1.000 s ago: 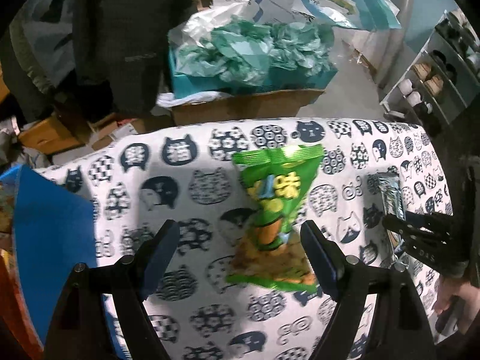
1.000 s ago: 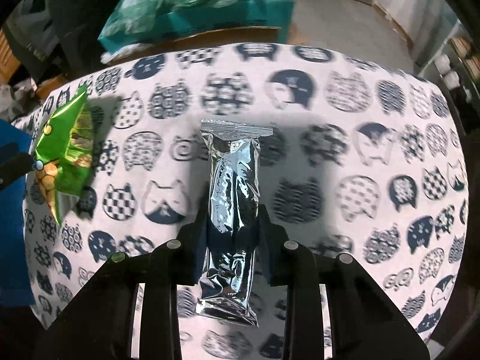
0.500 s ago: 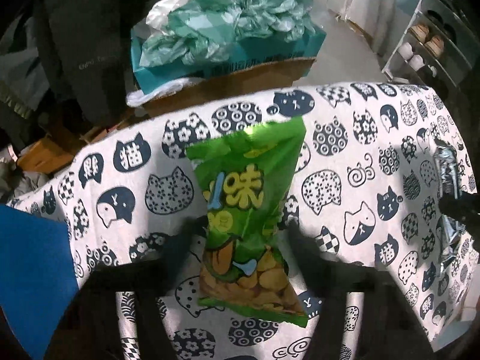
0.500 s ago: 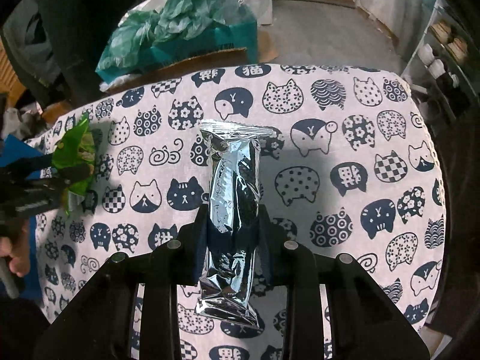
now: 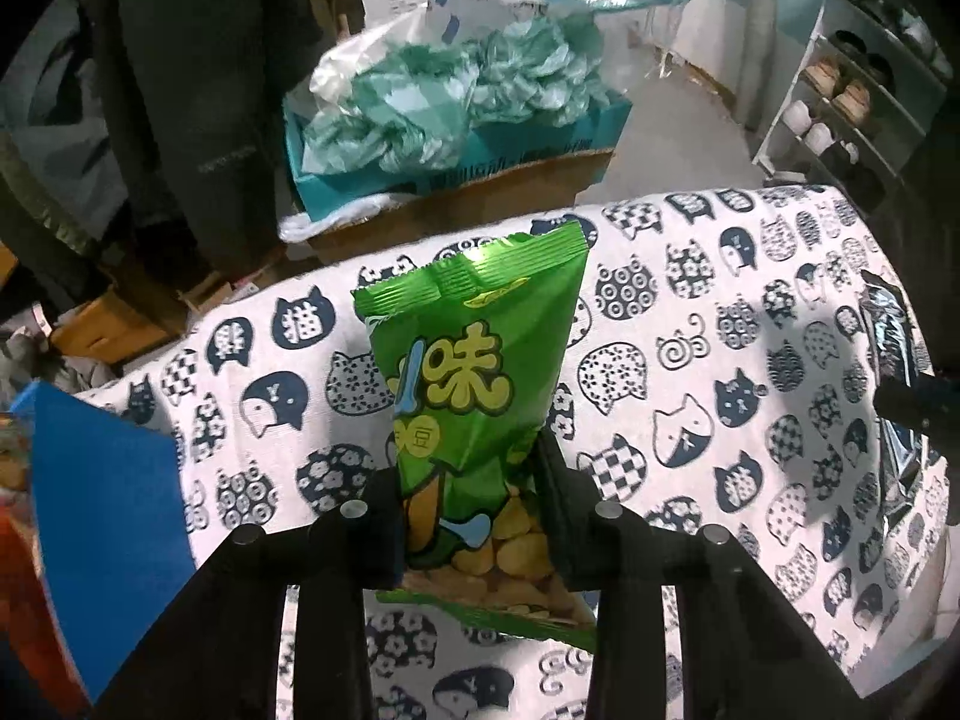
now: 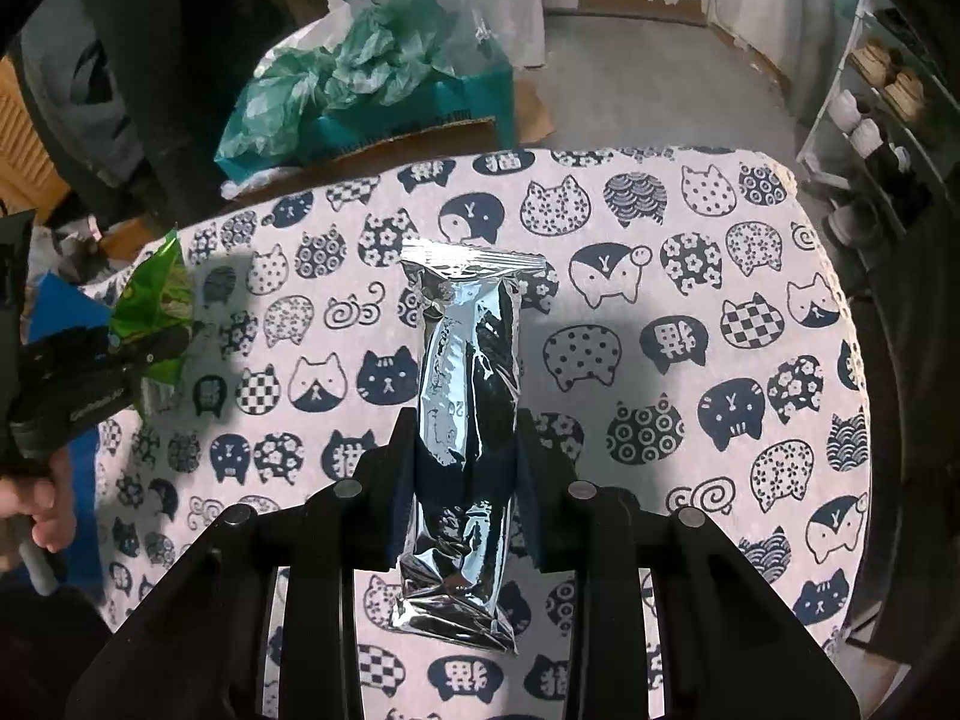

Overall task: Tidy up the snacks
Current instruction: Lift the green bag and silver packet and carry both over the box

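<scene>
My left gripper (image 5: 468,480) is shut on a green snack bag (image 5: 474,372) with yellow lettering and holds it upright above the table with the cat-print cloth (image 5: 690,324). My right gripper (image 6: 465,450) is shut on a silver foil snack pack (image 6: 468,396), also held above the cloth (image 6: 690,312). The silver pack shows at the right edge of the left wrist view (image 5: 894,372). The green bag and the left gripper show at the left of the right wrist view (image 6: 156,312).
A blue container (image 5: 102,510) stands at the table's left end. Behind the table are a cardboard box with teal plastic bags (image 5: 456,102), dark hanging clothes (image 5: 198,60) and a shoe rack (image 5: 852,96) at the far right.
My left gripper closed on the green bag, which lay on the cloth, and lifted it. Both grippers rose away from the table. The right gripper kept hold of the silver pack.
</scene>
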A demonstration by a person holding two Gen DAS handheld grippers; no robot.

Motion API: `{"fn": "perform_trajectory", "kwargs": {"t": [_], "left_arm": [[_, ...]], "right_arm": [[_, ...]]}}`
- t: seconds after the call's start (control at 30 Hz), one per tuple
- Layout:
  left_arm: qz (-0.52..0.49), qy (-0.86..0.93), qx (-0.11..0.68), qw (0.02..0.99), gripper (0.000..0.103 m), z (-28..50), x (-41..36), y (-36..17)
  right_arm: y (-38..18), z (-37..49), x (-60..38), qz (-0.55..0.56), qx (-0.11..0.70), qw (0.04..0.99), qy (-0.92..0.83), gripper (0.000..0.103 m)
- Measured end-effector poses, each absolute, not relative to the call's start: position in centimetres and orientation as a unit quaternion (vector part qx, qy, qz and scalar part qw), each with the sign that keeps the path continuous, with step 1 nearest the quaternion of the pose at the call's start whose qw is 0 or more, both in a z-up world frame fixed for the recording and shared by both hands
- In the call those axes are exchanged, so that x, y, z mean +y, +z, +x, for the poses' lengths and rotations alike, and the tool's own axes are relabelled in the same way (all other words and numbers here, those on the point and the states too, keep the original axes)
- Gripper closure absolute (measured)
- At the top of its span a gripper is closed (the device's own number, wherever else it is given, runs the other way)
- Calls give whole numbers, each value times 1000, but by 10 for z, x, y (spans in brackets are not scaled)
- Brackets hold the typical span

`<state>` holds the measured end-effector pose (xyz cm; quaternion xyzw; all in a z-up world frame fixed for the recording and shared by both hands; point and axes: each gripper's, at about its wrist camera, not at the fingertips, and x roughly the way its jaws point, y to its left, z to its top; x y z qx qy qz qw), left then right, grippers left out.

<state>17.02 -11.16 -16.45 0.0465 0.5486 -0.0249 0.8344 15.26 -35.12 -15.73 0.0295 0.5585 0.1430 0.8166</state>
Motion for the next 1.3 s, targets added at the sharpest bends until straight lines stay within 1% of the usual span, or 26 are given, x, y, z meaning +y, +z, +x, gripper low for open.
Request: {"fn": "perform_trajectory", "kwargs": {"t": [0.6,1.07,1.3], "left_arm": [[48,-27,490,870,68,111,-105,-74],[57,-19,452,890,68,63,-80,-28],[37,-13,438,898,68,42,-53,-7]], "right_arm": [[-92,117,-335,27,522,836,167,75],[-40,91,-293,9,485,848,213,75],[-20,84,-257,2,468,850,241,75]]}}
